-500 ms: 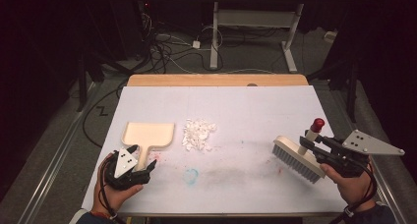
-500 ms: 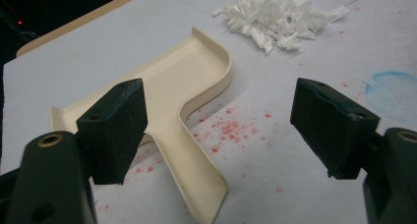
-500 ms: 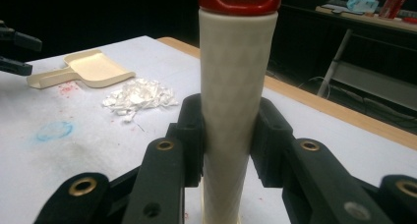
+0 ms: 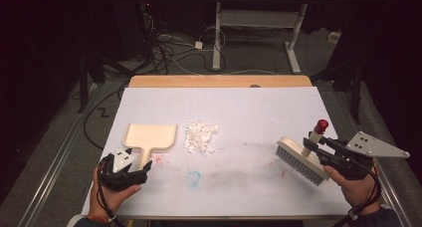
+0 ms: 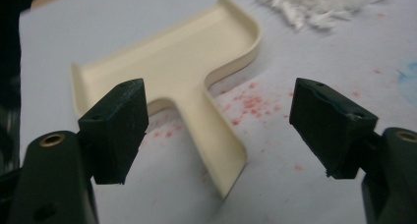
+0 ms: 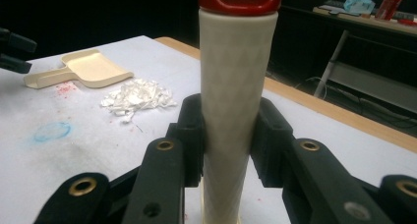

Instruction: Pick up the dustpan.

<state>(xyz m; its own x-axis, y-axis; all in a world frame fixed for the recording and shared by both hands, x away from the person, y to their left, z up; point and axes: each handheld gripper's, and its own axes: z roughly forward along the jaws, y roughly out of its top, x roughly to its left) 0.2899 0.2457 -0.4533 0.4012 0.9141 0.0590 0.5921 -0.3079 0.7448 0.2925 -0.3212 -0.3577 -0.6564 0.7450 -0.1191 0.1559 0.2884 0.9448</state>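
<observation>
Left claw [image 4: 144, 171] sits with its jaws spread wide on either side of the cream dustpan's [image 4: 149, 137] handle, not touching it; the pan lies flat on the white surface [image 4: 249, 107]. Right claw [image 4: 309, 146] pinches the brush [image 4: 301, 160] by its pale, red-capped handle, lifted at the right edge. White scraps [image 4: 200, 135] are piled just beside the pan
</observation>
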